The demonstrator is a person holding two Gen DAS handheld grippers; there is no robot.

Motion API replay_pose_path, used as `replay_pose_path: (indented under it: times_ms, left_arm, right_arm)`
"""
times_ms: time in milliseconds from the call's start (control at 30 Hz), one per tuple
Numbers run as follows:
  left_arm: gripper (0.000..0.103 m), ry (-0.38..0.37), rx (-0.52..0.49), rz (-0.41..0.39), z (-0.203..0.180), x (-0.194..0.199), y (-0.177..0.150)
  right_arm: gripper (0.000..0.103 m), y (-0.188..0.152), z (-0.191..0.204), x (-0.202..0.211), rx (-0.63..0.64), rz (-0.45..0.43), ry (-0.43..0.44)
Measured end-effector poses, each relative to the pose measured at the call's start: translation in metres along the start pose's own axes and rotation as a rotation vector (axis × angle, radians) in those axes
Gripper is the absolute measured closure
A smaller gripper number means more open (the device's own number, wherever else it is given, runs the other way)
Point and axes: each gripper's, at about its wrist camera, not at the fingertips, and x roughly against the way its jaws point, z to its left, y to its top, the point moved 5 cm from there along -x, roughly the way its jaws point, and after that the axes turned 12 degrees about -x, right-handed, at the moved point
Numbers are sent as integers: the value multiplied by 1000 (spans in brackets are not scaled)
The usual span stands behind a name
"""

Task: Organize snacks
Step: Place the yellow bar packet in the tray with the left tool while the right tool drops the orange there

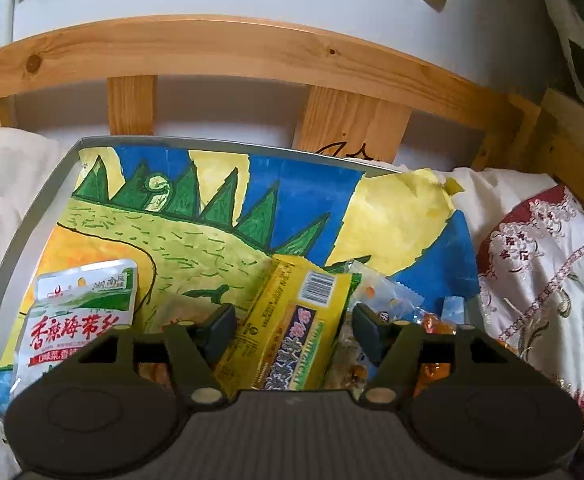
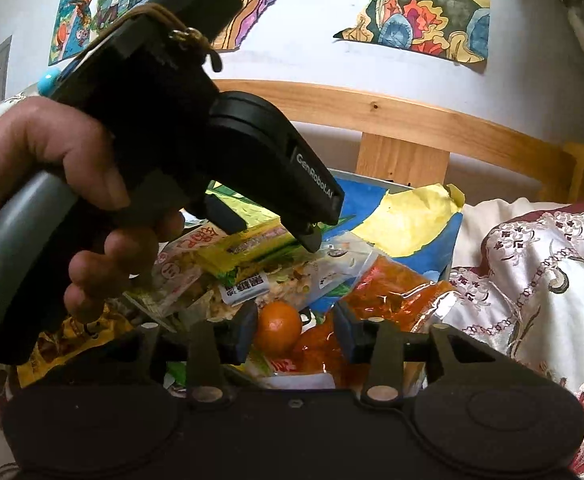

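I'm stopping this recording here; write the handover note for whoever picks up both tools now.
Left tool: jaws open around the yellow rectangular snack packet, not clamped.
Right tool: open, with the small round orange fruit between its fingers; contact is unclear.
Things: everything sits in the grey shallow box, lined with a painted dinosaur drawing, on the bed. A white and green seaweed pouch lies at its left; the yellow packet rests on a mixed pile that includes an orange translucent bag.
Done: snacks are gathered in the box.
Left: the pile is unsorted; decide on a grasp, then arrange.
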Motion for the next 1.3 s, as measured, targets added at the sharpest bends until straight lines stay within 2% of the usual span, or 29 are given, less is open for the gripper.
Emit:
replay_pose_path:
  times_ms: [367,633,733,1067,1300]
  left_arm:
    - [10,-11,44,-81,8,29,1]
    - [3,36,99,-140,26,68,-7]
    - [1,45,114,-157,32,86,-15]
    - [1,106,151,-200,43,150,-59]
    - [1,145,190,-219,52,187,-93]
  right_arm:
    - [28,5,-1,11,-26,-38,2]
    - [14,13,2,33,-35,-86,4]
    - [4,16,2,45,-50,-103,16]
    - [1,24,-1,92,-138,-143,26]
    - [1,18,7,120,-148,-161,5]
